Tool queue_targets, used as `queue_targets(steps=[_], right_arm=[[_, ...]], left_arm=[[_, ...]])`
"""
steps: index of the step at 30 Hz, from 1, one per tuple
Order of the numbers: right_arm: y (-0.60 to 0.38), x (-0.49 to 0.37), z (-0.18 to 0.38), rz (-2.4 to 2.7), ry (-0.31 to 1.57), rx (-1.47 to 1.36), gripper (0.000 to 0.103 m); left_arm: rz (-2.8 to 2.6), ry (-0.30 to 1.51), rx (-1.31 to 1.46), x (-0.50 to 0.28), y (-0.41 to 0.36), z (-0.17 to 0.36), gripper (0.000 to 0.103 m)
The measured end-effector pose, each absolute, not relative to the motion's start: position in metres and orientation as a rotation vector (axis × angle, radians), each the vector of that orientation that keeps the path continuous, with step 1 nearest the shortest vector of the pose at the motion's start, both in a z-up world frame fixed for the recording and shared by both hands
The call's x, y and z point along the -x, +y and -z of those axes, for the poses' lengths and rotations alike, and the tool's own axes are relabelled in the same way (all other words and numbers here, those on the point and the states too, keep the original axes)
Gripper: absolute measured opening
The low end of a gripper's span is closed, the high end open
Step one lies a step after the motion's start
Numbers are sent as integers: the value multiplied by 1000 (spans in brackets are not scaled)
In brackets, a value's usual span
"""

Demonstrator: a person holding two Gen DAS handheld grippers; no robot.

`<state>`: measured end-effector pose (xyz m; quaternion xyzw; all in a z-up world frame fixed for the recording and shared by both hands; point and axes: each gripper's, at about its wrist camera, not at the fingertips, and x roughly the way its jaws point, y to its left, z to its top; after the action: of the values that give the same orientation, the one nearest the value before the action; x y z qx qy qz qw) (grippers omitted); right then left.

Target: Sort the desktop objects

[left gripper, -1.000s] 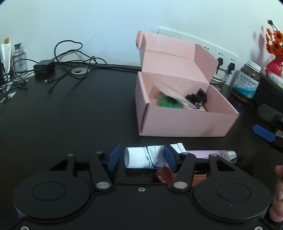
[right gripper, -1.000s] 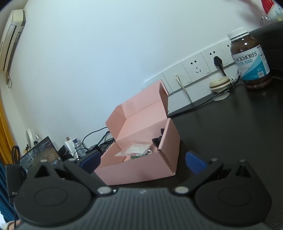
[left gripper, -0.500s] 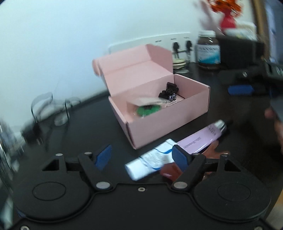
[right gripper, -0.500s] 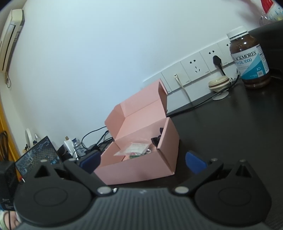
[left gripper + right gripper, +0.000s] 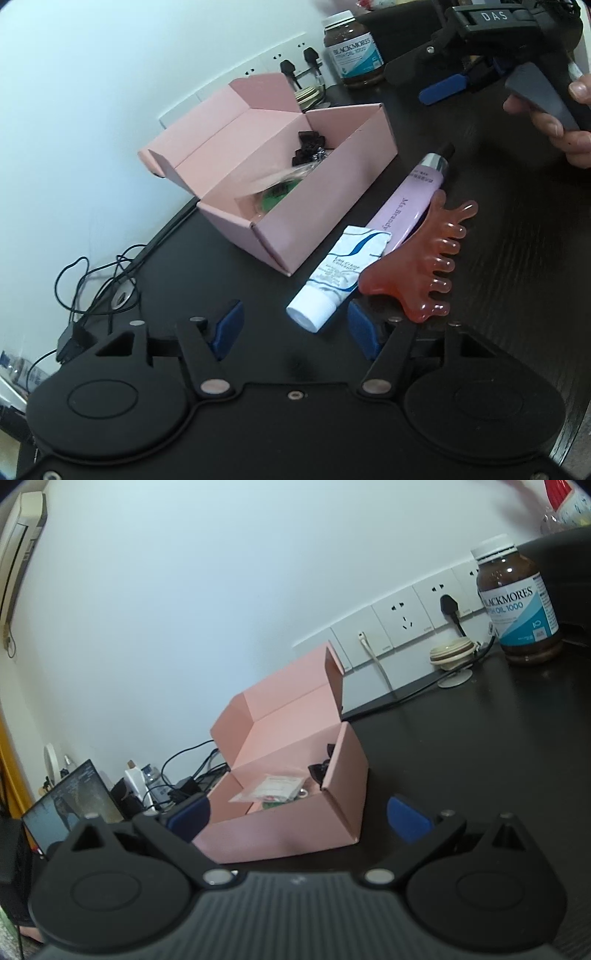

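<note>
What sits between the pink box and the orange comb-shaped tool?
Two tubes, in the left wrist view: a white tube and a lilac tube, lying between the pink box and the orange comb-shaped tool.

Matt cardboard box (image 5: pixel 317 206), glossy plastic comb (image 5: pixel 417 264)

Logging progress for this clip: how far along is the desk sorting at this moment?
Partly done. The pink box already holds black clips and a clear packet. The left gripper is closing around the white tube without pinching it yet. The purple tube and orange comb remain on the desk; the right gripper is open.
</note>
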<state>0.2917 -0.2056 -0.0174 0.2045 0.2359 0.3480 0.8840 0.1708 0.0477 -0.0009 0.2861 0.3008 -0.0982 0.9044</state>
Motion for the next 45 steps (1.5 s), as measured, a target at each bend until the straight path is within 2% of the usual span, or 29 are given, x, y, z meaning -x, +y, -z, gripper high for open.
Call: queue_targets(steps=[7, 10, 13, 27, 30, 32, 34, 45], right_arm=[[-207, -291, 17, -716, 495, -431, 102], [-207, -291, 17, -716, 496, -433, 102], [-207, -291, 17, -717, 497, -435, 102], [-207, -294, 17, -726, 504, -444, 102], [-207, -294, 17, -724, 504, -445, 102], [-207, -294, 17, -723, 506, -447, 102], [-208, -294, 17, -722, 507, -448, 102], [-208, -295, 17, -726, 512, -446, 102]], left_arm=[[305, 608, -575, -172, 33, 2, 55], [347, 608, -570, -170, 26, 2, 55], [324, 606, -583, -174, 27, 2, 63], [313, 693, -257, -188, 73, 0, 59], [320, 689, -218, -188, 73, 1, 51], [331, 687, -195, -188, 72, 2, 37], [335, 687, -178, -188, 72, 2, 30], [277, 610, -142, -176, 69, 4, 27]])
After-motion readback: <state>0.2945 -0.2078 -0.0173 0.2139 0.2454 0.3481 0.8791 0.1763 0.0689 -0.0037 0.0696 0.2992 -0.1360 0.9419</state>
